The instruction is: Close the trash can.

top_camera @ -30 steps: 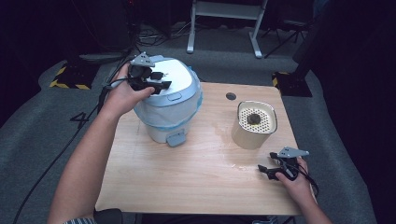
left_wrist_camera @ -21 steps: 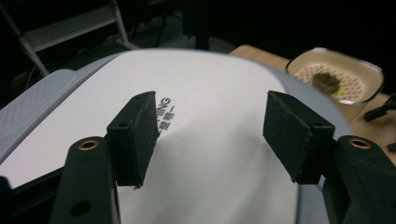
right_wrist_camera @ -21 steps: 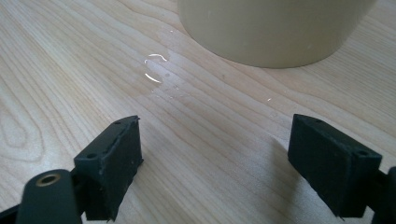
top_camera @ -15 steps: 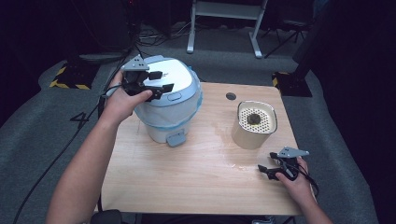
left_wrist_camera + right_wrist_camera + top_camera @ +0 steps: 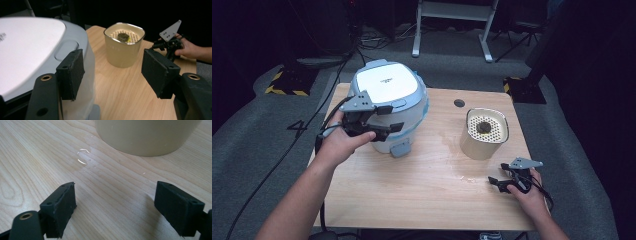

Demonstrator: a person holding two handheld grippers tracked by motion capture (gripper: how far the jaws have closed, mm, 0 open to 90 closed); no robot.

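We see the left hand-held gripper [image 5: 382, 122] with its jaws spread and nothing between them; they have just been opening. It hangs at the front left side of the white and blue appliance [image 5: 389, 92], one pad [image 5: 71, 73] close against the appliance's rounded wall, though we cannot tell whether it touches. The appliance stands near the far left corner of the surface [image 5: 412, 195], its lid down. Our right hand-held gripper [image 5: 498, 182] rests low by the near right corner of the surface, its jaws also spread with bare wood between them. Just beyond it, toward the right edge, stands the cream container [image 5: 484, 135], upright, with a perforated insert in its top and a small dark piece at the middle of that. A faint wet patch [image 5: 83, 157] glints on the wood beside the container's base.
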